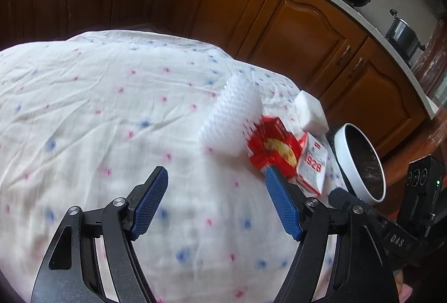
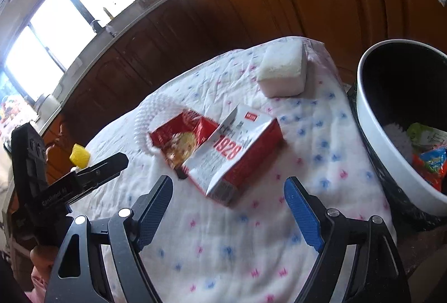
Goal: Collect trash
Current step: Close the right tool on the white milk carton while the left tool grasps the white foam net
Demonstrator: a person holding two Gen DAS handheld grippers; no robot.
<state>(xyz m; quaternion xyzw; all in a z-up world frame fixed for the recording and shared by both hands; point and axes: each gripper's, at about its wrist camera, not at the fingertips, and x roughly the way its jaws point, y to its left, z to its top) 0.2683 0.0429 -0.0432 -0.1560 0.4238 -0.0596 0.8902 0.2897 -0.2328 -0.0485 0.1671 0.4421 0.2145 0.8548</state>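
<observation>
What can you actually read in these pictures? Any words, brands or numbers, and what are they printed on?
"1928": big red digits on the white and red carton lying on the tablecloth.
"DAS": white letters on the other tongs' black arm, seen from the left camera.
Small red label near the carton's top: too blurred to read.
White lettering on the black arm in the right camera: too blurred.
Red snack box: print unreadable.

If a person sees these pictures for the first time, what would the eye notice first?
Probably the red and white carton marked 1928, which lies on the flowered cloth just ahead of the open right tongs, overlapping a red food packet. Next, the white bin at the table's right edge, with colourful trash already inside.
</observation>
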